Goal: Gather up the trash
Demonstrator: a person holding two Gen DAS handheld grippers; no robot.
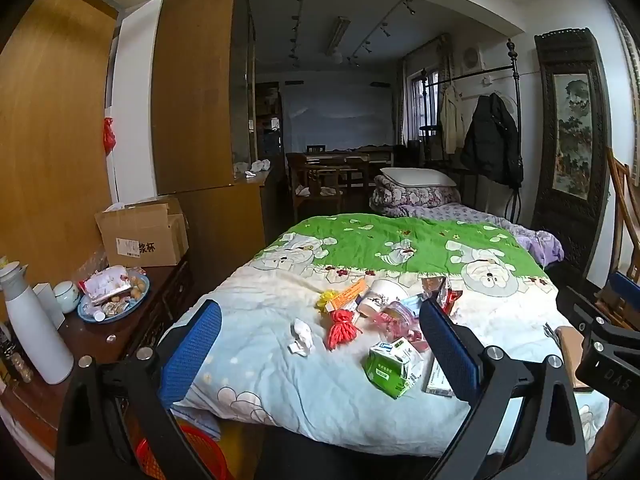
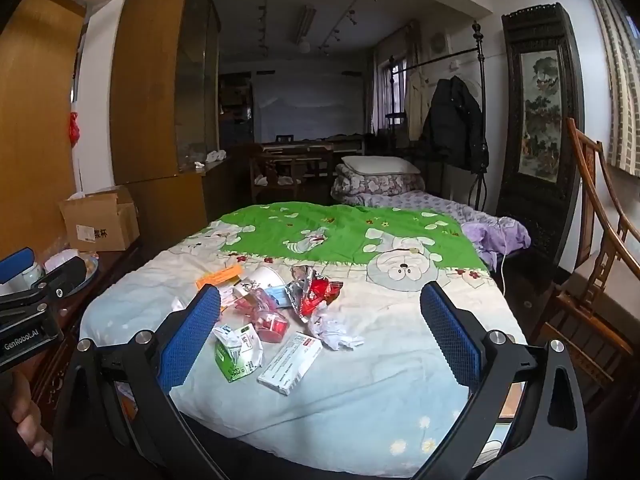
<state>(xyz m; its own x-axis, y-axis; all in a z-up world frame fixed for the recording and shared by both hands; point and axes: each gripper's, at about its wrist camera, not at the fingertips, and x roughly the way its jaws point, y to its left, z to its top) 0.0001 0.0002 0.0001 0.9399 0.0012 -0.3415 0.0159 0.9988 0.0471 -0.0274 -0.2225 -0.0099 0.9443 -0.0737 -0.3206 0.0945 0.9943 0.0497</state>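
Honestly this looks like square one. All the trash is sitting in a loose pile on the bed, toward the middle of the pale near half of the quilt, and nothing has been lifted off as far as I can tell. In the pile: a crushed green carton, a flat white box just beside it, crumpled white paper, a red snack wrapper, a paper cup on its side, an orange box, a red yarn bundle and a small tissue wad a bit apart toward the bed's left edge.

The left gripper and the right gripper are both spread wide with nothing between the blue pads, hovering over the near edge of the bed. So every piece is left to do.

Hard-to-see stuff: a red mesh basket peeks out below the bed's near left corner. My guess is that's the bin, but it's mostly hidden behind the left gripper's frame. The pink clear plastic thing mid-pile is too jumbled to name. There's also something brown and flat at the near right corner, cut off by the gripper arms. The blue plate of snacks on the side table might hold trash too, can't tell.
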